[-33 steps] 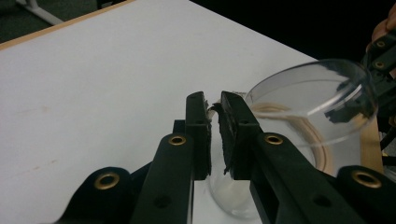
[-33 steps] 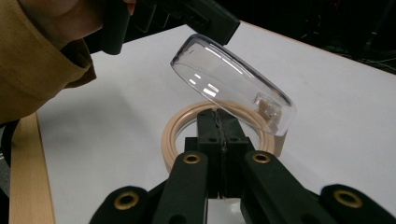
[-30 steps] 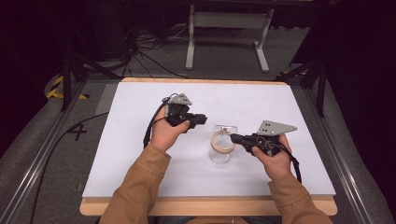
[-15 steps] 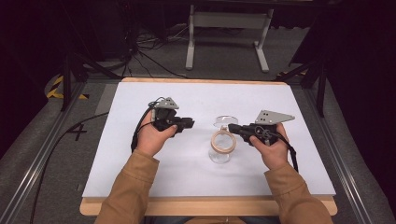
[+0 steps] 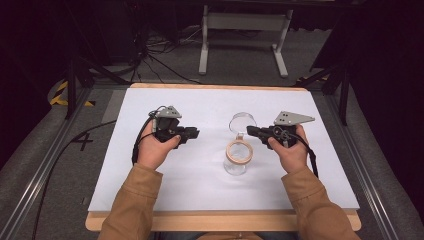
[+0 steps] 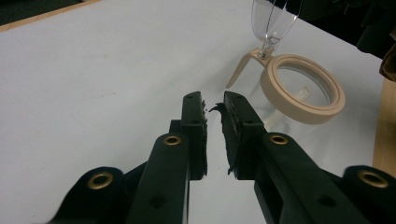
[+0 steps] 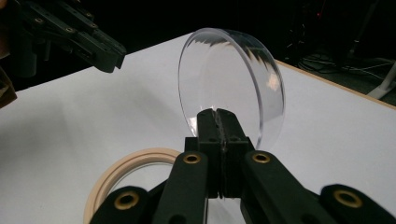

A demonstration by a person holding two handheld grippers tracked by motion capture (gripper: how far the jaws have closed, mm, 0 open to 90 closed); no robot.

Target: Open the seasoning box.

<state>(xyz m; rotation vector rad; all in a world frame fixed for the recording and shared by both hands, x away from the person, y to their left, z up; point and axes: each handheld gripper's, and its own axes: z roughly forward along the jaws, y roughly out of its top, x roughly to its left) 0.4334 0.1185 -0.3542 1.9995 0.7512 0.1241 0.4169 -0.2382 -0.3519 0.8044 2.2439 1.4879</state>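
Jar (image 5: 236, 162) stands mid-tabletop (image 5: 200, 170), its clear hinged lid (image 7: 231, 79) already swung upright and pinched by the right gripper (image 5: 253, 131), fingers clamped tight. Left gripper (image 6: 212, 105) waits beside it, fingers slightly parted and empty. What remains, I judge, is releasing the lid.

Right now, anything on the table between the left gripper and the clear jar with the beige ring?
Nothing: bare white table lies between the left gripper and the clear jar with the beige ring, as the high view and left gripper view show.
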